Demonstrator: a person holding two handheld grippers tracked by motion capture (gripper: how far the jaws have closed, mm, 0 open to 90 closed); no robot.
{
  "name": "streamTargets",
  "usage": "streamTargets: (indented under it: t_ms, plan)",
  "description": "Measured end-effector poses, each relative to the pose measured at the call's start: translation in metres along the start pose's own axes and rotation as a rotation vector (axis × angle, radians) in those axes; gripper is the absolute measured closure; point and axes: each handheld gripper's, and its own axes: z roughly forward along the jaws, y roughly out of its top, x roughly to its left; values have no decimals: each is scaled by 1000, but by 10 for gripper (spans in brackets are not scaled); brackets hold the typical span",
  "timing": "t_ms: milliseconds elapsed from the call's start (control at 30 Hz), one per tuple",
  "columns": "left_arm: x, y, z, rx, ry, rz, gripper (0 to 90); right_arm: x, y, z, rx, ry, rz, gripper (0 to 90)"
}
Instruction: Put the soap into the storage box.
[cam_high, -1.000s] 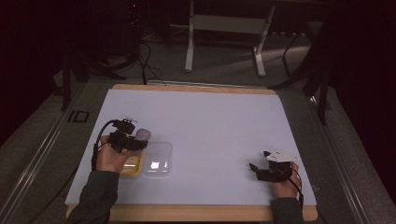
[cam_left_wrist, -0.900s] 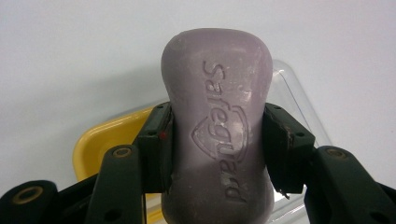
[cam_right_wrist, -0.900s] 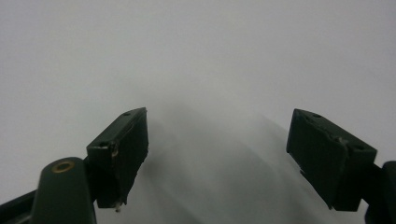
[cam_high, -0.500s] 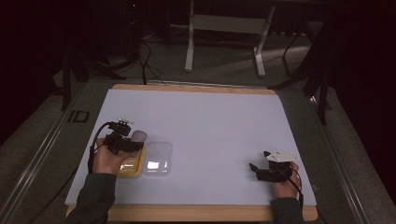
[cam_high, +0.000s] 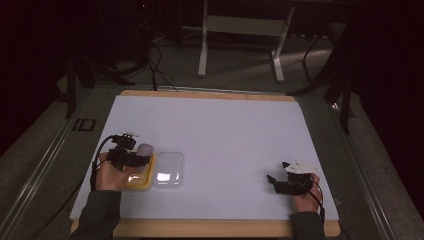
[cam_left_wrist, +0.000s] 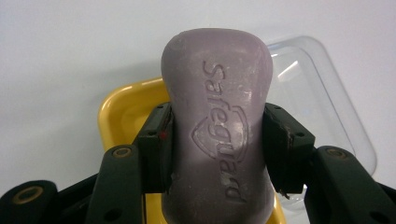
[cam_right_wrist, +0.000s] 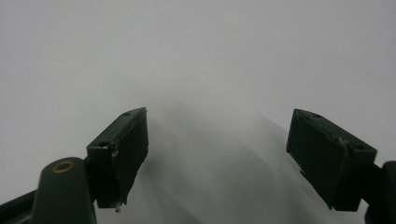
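Observation:
My left gripper (cam_left_wrist: 215, 140) is shut on a purple soap bar (cam_left_wrist: 217, 116) stamped "Safeguard", with both pads pressed on its sides. The bar hangs just above a yellow soap dish (cam_left_wrist: 123, 109), whose clear lid (cam_left_wrist: 322, 107) lies beside it. From the high view, the left gripper (cam_high: 141, 159) holds the soap bar (cam_high: 145, 149) over the yellow dish (cam_high: 140, 181) at the table's left, the clear lid (cam_high: 169, 170) to its right. At the front right, my right gripper (cam_high: 272, 181) rests near the table, and the right gripper view shows it (cam_right_wrist: 217, 154) open over bare white surface.
The white sheet (cam_high: 225, 130) covers a wooden-edged table (cam_high: 210, 229). A white stand's legs (cam_high: 240, 45) and several cables (cam_high: 150, 60) lie on the dark floor behind the table. A metal rail (cam_high: 45, 165) runs along the table's left side.
My left gripper has drawn back slightly toward the person and lowered with the soap bar, so it now sits over the yellow dish. The right gripper has stayed put.

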Motion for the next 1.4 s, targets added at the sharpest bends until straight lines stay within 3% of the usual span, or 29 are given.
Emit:
streamTargets:
  t_ms: [600, 800, 1100, 1400]
  plan:
    - [7, -19, 10, 30, -8, -35, 496, 1, 0, 0, 1, -2, 0, 205]
    - [7, -23, 14, 37, 4, -39, 496, 1, 0, 0, 0, -3, -1, 205]
    - [5, -29, 21, 65, 59, -35, 495, 1, 0, 0, 2, -3, -3, 205]
    - [5, -30, 23, 66, 69, -37, 487, 1, 0, 0, 3, -4, -5, 206]
